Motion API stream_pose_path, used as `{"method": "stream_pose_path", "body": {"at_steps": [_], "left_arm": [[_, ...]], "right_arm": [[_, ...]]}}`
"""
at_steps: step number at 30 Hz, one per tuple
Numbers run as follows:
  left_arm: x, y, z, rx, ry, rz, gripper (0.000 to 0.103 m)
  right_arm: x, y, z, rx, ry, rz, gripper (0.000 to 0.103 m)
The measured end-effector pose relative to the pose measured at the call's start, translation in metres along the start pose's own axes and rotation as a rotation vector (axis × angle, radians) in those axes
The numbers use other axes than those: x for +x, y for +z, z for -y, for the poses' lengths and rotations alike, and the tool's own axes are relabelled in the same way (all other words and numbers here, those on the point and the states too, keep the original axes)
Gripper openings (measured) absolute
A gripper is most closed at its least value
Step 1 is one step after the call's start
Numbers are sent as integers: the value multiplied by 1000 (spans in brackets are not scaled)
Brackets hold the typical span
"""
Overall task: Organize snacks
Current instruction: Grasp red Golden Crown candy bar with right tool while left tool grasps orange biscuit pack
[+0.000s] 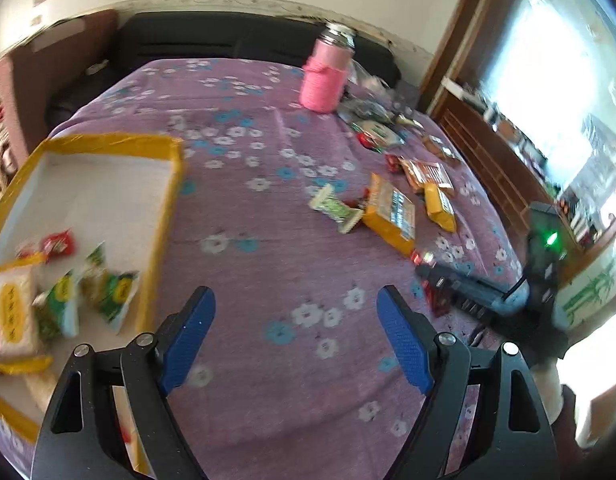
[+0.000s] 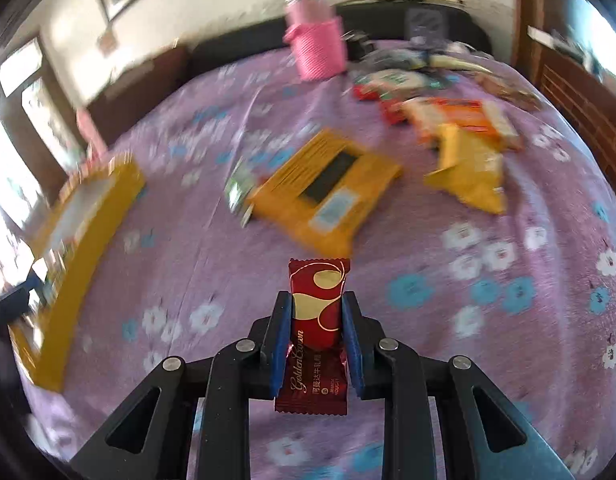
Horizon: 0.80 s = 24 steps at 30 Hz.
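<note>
Here, the right gripper (image 2: 317, 312) pinched a red Golden Crown nougat bar (image 2: 316, 332) across its middle, above the purple floral cloth (image 2: 428, 360). The left gripper (image 1: 295, 316) hung empty, jaws spread, beside the yellow-rimmed tray (image 1: 163, 216). The wrapper looked light, slick and crinkly.

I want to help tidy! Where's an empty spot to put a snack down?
Bare cloth lies between the yellow-rimmed box and the big yellow packet. The box's far half is bare too. It's crowded right of the pink bottle.
</note>
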State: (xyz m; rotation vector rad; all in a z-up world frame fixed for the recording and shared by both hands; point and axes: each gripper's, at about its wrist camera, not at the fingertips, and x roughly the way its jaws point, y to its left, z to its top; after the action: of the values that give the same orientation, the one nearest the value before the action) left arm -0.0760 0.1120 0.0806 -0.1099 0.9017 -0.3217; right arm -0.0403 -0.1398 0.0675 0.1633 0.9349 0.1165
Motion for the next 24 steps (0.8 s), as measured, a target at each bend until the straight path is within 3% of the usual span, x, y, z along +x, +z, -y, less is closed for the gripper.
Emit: {"method": "stream_pose_path", "body": {"at_steps": [6,11,17,24], "left_arm": [[52,33,61,182,14,-45,83],[104,61,102,300,19,-60,83],[143,70,135,455,72,-61,83],[179,64,146,521,83,-128,83]], "right_arm": [[-11,13,51,147,69,114,26],[-8,6,79,263,113,106,26],[-17,6,95,326,146,141,26],[-17,6,96,338,178,135,26]]}}
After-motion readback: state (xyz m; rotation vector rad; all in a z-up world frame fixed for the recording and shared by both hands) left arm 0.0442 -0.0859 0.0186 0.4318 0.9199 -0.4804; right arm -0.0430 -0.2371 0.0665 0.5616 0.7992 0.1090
